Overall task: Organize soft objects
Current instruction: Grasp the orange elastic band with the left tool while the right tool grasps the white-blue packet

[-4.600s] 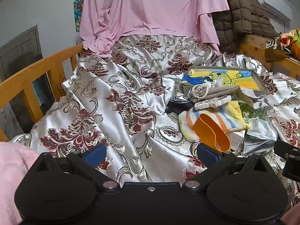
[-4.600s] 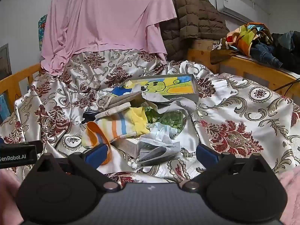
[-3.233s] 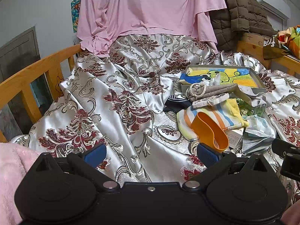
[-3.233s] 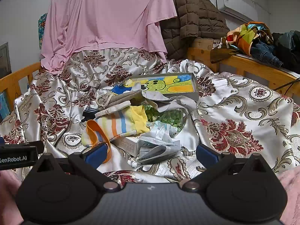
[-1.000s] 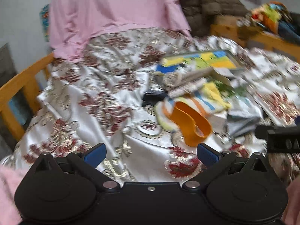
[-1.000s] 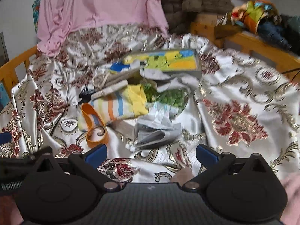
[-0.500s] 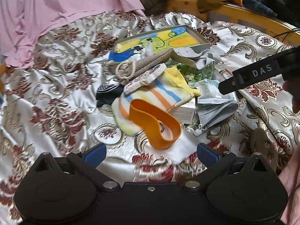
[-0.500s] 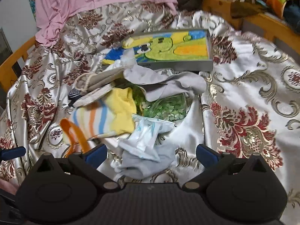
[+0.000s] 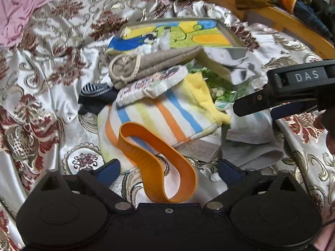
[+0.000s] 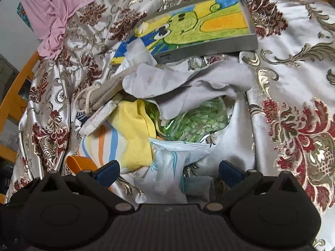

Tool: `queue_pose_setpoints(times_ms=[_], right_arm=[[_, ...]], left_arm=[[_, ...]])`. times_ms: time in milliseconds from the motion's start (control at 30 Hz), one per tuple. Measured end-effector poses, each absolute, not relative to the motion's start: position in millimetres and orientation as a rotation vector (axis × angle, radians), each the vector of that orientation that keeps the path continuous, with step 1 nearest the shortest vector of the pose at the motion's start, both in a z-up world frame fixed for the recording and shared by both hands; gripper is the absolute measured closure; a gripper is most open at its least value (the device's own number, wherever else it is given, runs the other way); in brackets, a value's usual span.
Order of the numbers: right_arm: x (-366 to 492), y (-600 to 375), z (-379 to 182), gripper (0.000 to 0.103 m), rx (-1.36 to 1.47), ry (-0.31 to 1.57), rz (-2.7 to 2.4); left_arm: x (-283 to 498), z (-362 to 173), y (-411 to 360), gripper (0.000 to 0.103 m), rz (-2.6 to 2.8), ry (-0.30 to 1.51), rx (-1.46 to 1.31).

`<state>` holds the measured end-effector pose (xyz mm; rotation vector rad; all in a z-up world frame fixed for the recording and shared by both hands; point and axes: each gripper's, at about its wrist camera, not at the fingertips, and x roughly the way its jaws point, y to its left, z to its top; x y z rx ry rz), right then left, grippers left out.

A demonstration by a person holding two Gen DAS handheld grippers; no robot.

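Satin bedspread (image 9: 41,79), silver with maroon flowers, fills both views; pink cloth (image 10: 48,10) sits upper left, wooden rail (image 9: 293,25) upper right. The soft pile centres on a striped towel (image 9: 159,113). Left gripper (image 9: 167,170), jaws just narrowing, straddles an orange band (image 9: 150,163) untouched; right gripper (image 10: 168,170) gapes over a plastic bag (image 10: 167,167).

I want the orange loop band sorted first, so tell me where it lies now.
In the left wrist view the orange band lies low and centre, between the open left gripper's fingers, at the near edge of the striped cloth.
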<state>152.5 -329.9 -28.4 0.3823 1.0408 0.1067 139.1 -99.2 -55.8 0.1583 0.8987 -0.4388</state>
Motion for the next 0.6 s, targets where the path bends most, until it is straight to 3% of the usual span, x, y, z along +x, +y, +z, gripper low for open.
queue_pose_setpoints(times_ms=[233, 333, 467, 533, 600], right_arm=[[152, -327, -27, 0.019, 0.401, 1.036, 0.125], [153, -325, -26, 0.023, 0.400, 1.050, 0.114], [156, -320, -23, 0.027, 0.414, 1.053, 0.109], [158, -317, -23, 0.027, 0.419, 1.066, 0.099], [159, -316, -25, 0.027, 0.431, 1.082, 0.093]], left_arm=[[151, -61, -78, 0.033, -0.407, 0.971, -0.027], [153, -62, -72, 0.039, -0.401, 0.987, -0.095], [153, -62, -73, 0.039, -0.386, 1.000, -0.127], [152, -61, -75, 0.024, -0.374, 0.989, -0.129], [151, -58, -79, 0.020, -0.358, 0.971, -0.112]])
